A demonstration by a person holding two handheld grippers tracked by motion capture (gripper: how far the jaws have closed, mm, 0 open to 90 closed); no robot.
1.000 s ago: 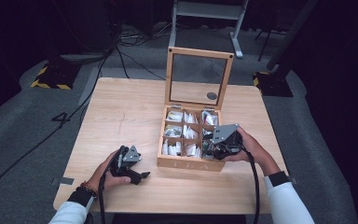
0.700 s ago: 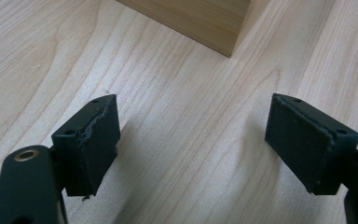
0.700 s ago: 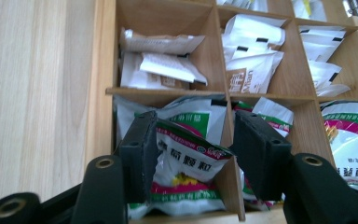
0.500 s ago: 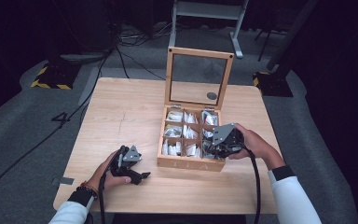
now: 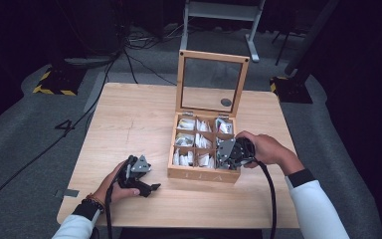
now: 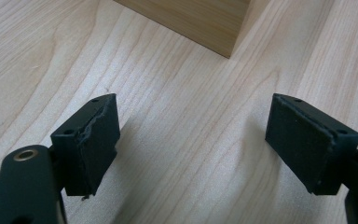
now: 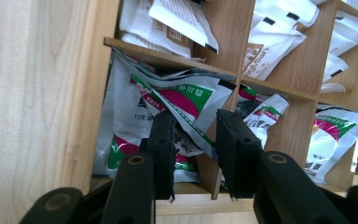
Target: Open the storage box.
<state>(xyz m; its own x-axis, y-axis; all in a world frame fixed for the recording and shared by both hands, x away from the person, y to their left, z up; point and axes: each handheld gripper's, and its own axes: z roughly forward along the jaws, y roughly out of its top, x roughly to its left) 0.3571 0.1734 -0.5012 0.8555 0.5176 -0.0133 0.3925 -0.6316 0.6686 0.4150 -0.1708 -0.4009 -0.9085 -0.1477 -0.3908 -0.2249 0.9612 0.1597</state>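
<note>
Looking down from above, a wooden tea box (image 5: 202, 172) sits on the table (image 5: 129, 119) with its glass lid (image 5: 211, 82) standing open, so the packets can be reached. The right gripper (image 5: 230, 152) dips into the box's near right corner. The left gripper (image 5: 138, 175) rests on the table beside the box.

Its own view shows the jaws wide apart, holding nothing, just waiting.

On the right gripper's view, the jaws are closing round a green and red packet (image 7: 179, 100), not yet tight; a box divider (image 7: 214, 154) stands between them too.
</note>
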